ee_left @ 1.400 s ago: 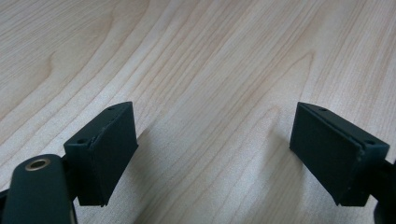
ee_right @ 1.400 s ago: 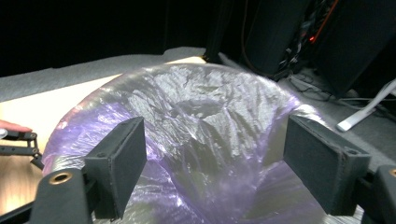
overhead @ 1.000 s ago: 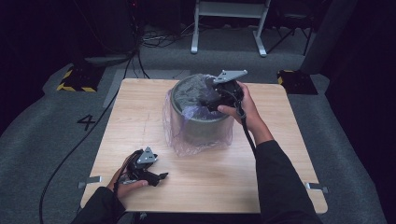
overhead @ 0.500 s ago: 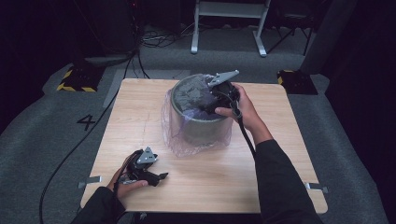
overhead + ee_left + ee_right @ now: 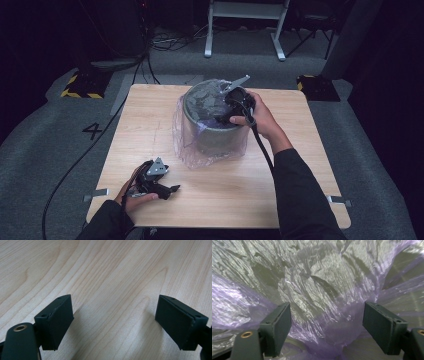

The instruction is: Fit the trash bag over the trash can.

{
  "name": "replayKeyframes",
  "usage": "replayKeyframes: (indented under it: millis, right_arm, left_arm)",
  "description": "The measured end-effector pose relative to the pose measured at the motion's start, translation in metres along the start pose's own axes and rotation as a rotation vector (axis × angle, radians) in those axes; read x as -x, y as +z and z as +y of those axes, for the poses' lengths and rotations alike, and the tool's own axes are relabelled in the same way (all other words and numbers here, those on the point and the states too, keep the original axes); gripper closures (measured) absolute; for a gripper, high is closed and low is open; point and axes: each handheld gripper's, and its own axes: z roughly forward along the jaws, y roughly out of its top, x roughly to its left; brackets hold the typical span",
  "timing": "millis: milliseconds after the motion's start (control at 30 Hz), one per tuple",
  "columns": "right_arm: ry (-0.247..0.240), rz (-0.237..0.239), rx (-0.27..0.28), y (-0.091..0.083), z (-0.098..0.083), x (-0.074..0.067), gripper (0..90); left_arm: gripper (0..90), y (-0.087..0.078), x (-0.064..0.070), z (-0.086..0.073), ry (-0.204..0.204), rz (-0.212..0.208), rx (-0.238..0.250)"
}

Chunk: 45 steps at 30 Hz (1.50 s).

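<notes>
The wooden desk (image 5: 300, 200) filled the middle of the high view, on grey carpet. On it, just above the frame's centre, stood a grey bin (image 5: 217, 135), upright, lined with a thin purple plastic bag (image 5: 187, 145) whose film hung down outside the wall and pooled on the desk around the base. The right gripper (image 5: 231, 104) sat at the bin's rim on its right side, pointing into the opening; in the right gripper view its jaws stood wide apart with crumpled bag film (image 5: 324, 290) between and beyond them, the pads not pressing on it. The left gripper (image 5: 159, 186) lay at the lower left of the frame, well apart from the bin, its jaws wide open over bare wood (image 5: 112, 277)
</notes>
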Motion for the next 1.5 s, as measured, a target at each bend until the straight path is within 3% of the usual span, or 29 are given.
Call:
replayKeyframes:
  millis: [300,533,700,1000,1367,1500]
  right_arm:
    - [0.026,0.044,-0.076,0.0052,0.0015,0.0034,23.5]
    - [0.029,0.028,-0.124,0.0076,0.0048,0.0024,22.7]
    - [0.035,-0.004,-0.130,0.0078,0.0052,0.0012,22.8]
    - [0.035,-0.017,-0.185,0.0102,0.0069,0.0020,28.3]
    - [0.073,-0.016,-0.134,0.0057,0.0045,0.0037,23.3]
    - [0.075,-0.039,-0.117,0.0037,0.0045,0.0037,24.1]
  left_arm:
    - [14.5,0.0000,0.0000,0.0000,0.000,0.000,0.000]
    - [14.5,0.0000,0.0001,-0.0001,-0.001,-0.001,0.001]
    - [14.7,-0.0005,0.0005,-0.0006,0.000,0.001,0.001]
    - [14.6,-0.0006,0.0004,-0.0005,0.001,0.000,-0.001]
    - [14.6,-0.0005,0.0005,-0.0005,0.000,0.000,0.000]
    - [14.6,-0.0005,0.0005,-0.0005,0.000,0.000,0.000]
